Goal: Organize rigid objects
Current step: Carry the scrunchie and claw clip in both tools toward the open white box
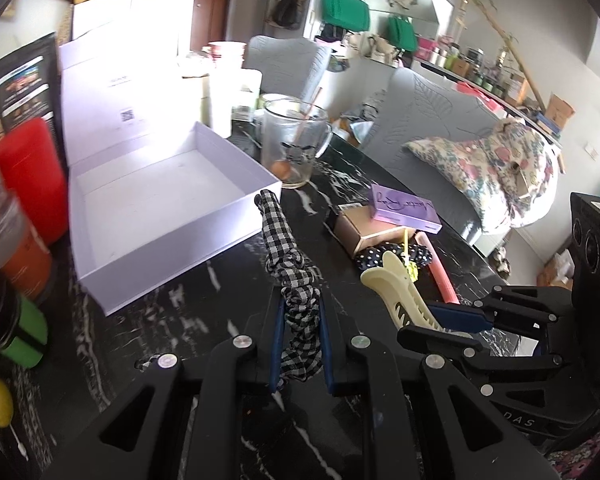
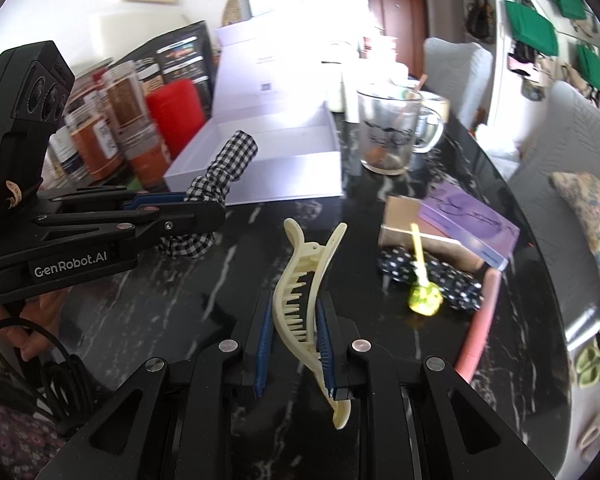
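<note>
1. Black marble-patterned tabletop (image 1: 204, 292) in a cluttered living room; jars and a red canister stand along one edge, and a glass mug (image 1: 294, 144) stands beyond the box.
2. White box (image 1: 168, 208), lid raised and interior bare, appears to be the destination for the items being sorted.
3. Left gripper (image 1: 300, 344): jaws drawn narrow, clamped on a black-and-white checked scrunchie (image 1: 290, 256), which stretches forward toward the box's near wall.
4. Right gripper (image 2: 292, 344): jaws narrow, pinching a cream hair claw clip (image 2: 303, 280) at mid-length, held clear of the table.
5. Remaining items, well apart from the box: a purple booklet (image 2: 471, 224) on a tan box (image 2: 403, 228), a polka-dot scrunchie (image 2: 431, 276) and a yellow lollipop (image 2: 421, 296).
6. Judged step: carry both items to the box. Good practice: pass each over the wall, lower near the floor, then release; place the rigid clip flat at one side so later items fit.
</note>
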`<state>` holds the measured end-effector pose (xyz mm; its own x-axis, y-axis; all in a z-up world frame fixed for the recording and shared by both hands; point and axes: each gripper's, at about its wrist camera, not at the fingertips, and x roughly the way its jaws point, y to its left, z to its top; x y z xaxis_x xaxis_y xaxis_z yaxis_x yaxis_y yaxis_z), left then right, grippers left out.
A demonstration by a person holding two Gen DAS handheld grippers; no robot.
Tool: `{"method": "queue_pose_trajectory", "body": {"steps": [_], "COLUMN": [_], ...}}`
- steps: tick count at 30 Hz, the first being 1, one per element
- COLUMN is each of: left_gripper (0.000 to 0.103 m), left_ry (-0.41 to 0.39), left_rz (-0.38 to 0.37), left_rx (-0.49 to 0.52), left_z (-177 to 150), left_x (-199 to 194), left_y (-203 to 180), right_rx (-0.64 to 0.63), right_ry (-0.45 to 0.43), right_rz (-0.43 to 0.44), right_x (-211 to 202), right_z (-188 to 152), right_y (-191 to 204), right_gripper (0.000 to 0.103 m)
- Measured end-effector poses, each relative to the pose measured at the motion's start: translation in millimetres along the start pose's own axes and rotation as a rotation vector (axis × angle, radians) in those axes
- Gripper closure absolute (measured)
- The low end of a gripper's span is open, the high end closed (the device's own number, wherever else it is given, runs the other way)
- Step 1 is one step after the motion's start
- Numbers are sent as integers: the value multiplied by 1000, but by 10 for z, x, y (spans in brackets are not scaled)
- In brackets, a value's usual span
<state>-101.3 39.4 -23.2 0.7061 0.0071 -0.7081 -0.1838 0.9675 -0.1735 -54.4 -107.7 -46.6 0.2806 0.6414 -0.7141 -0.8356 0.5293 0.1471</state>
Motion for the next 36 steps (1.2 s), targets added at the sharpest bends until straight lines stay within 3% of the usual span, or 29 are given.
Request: {"method": "queue_pose_trajectory", "body": {"steps": [17,36], "left_gripper": [87,87], "left_ry": [-80,-127], "left_rz": [102,135], "left_rx": [-101,-103], "left_z": [-30,473], "left_x": [-305,-217], "left_y": [213,498], "right_rx": [-106,-136], "right_ry": [-19,-54], "right_rz": [96,111], "right_x": [57,206], "right_z": [160,648], "right_y": [214,191], "right_gripper": [82,82]}}
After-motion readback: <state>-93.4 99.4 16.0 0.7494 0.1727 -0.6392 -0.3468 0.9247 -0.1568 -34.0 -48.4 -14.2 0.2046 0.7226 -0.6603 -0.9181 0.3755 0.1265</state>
